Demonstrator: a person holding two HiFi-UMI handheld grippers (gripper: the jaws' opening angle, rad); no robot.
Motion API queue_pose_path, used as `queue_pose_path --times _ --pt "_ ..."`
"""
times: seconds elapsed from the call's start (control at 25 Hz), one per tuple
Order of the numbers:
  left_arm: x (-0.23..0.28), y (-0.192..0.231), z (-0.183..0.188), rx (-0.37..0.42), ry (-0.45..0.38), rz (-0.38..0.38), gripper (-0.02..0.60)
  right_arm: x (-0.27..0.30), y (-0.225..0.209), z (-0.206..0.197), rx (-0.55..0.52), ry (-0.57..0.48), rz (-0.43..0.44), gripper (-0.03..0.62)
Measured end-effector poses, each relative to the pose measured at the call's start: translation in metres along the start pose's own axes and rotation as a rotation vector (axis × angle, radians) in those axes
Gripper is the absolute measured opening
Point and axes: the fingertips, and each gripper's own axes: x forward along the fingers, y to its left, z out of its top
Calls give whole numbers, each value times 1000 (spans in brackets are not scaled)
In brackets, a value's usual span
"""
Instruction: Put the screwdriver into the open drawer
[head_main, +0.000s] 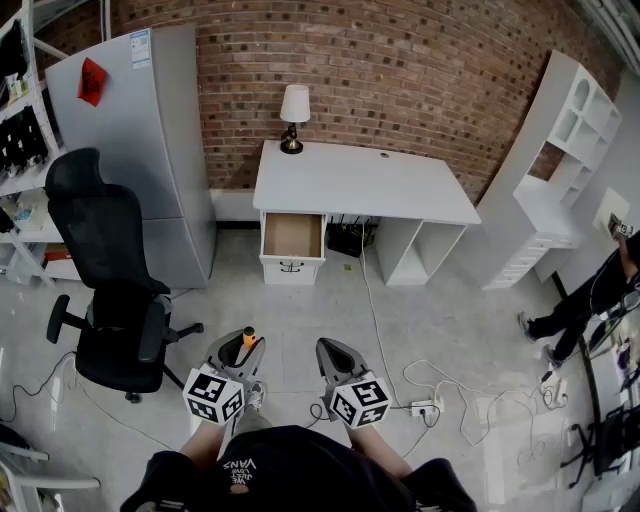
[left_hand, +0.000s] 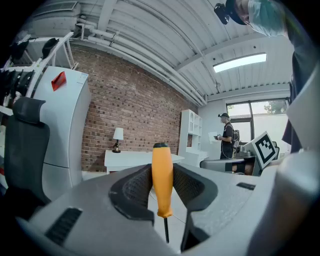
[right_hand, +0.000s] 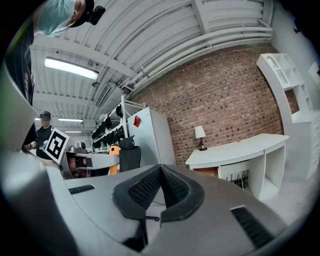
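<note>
I see the white desk (head_main: 370, 185) against the brick wall, well ahead of me, with its open drawer (head_main: 292, 236) pulled out at the left end. My right gripper (head_main: 332, 352) has its jaws together on nothing. My left gripper (head_main: 240, 352) is clamped on the screwdriver (left_hand: 162, 182), orange handle upright, shaft pointing down, well apart from the drawer.

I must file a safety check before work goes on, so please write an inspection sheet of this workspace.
Surface: white desk, a white-shaded lamp on it.
Job's things: orange-handled screwdriver, held; open white drawer under the desk.
Clutter: nothing seen.
Grippers: left gripper shut on the screwdriver; right gripper shut, empty.
Cables: white cords and power strip on grey floor.
Surroundings: brick wall, black office chair, grey cabinet, white shelf unit, a person.
</note>
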Motion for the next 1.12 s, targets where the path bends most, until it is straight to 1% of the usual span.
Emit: queue_pose_path --times 0.16,0.28,0.4,0.52,0.68,0.88,1.12 --pt "1 -10 -2 -3 -11 -9 126 -6 -1 -1 -8 -4 5 -5" --pt "3 -13 -4 -10 -12 -13 127 -6 1 -3 -10 -1 29 -5" --pt "6 -15 -6 -23 -9 -20 127 -5 2 1 -12 -20 47 -5" --pt "16 -12 -8 -33 -1 -23 127 -1 -1 2 -22 -21 49 -5" --pt "31 -2 -8 -48 5 -29 126 10 -11 1 -1 -9 37 -5" --pt "56 24 -5 -52 14 -54 126 45 -23 8 1 -5 20 -5" --pt "92 82 3 -49 33 -95 127 109 -34 14 8 11 -15 -5"
